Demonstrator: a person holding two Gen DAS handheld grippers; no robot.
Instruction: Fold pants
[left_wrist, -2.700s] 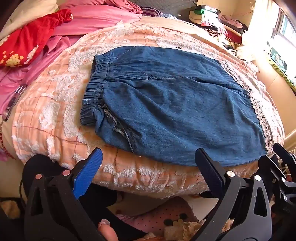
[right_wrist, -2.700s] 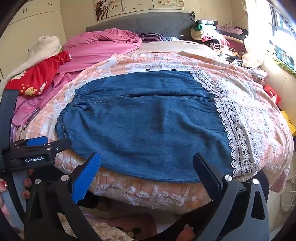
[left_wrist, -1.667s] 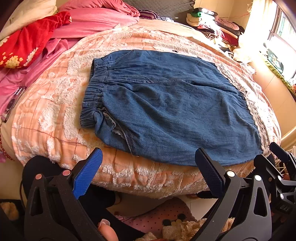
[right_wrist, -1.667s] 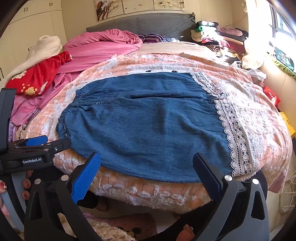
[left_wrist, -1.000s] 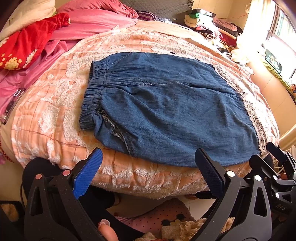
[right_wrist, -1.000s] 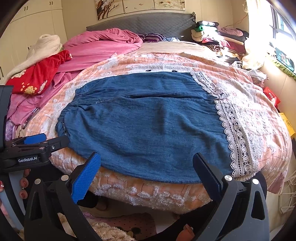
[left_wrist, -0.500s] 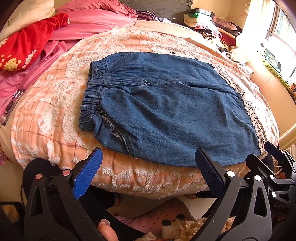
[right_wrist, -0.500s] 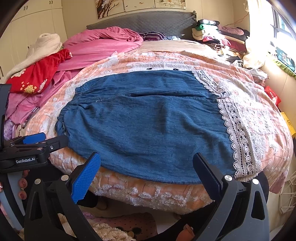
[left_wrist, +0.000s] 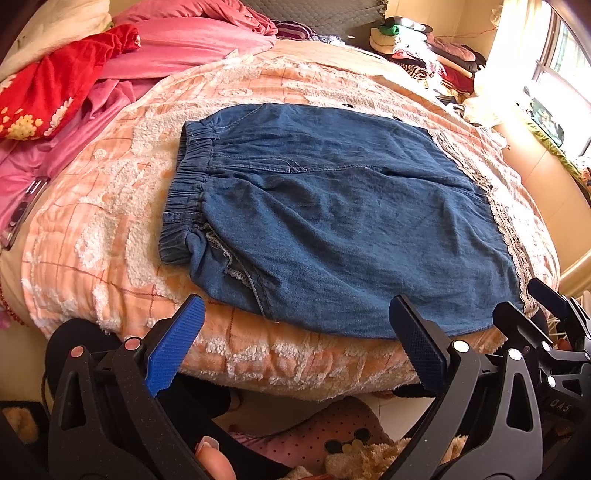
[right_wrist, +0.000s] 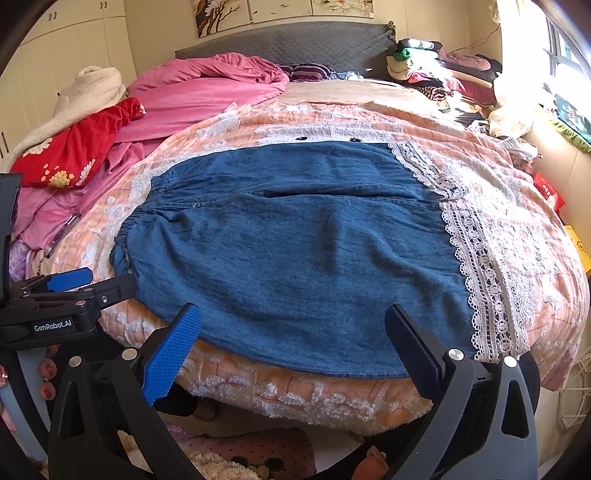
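Blue denim pants (left_wrist: 332, 218) (right_wrist: 295, 251) lie flat on the peach bedspread (left_wrist: 103, 206) (right_wrist: 517, 229), elastic waistband (left_wrist: 188, 188) to the left and a white lace hem (right_wrist: 480, 280) to the right. One half lies folded over the other. My left gripper (left_wrist: 295, 339) hangs open just short of the bed's near edge, below the pants' near hem, with nothing in it. My right gripper (right_wrist: 291, 343) is also open and empty, near the same hem further right. The left gripper (right_wrist: 70, 295) shows at the left of the right wrist view.
Pink and red bedding (right_wrist: 166, 99) is heaped at the far left. A pile of clothes (right_wrist: 436, 70) sits by the grey headboard (right_wrist: 295, 40). A window (left_wrist: 569, 62) is on the right. Patterned slippers (left_wrist: 332, 439) and a fingertip (left_wrist: 210, 450) show below the bed edge.
Both grippers have drifted slightly closer to the bed edge. The pants lie as before. Both grippers stay open.
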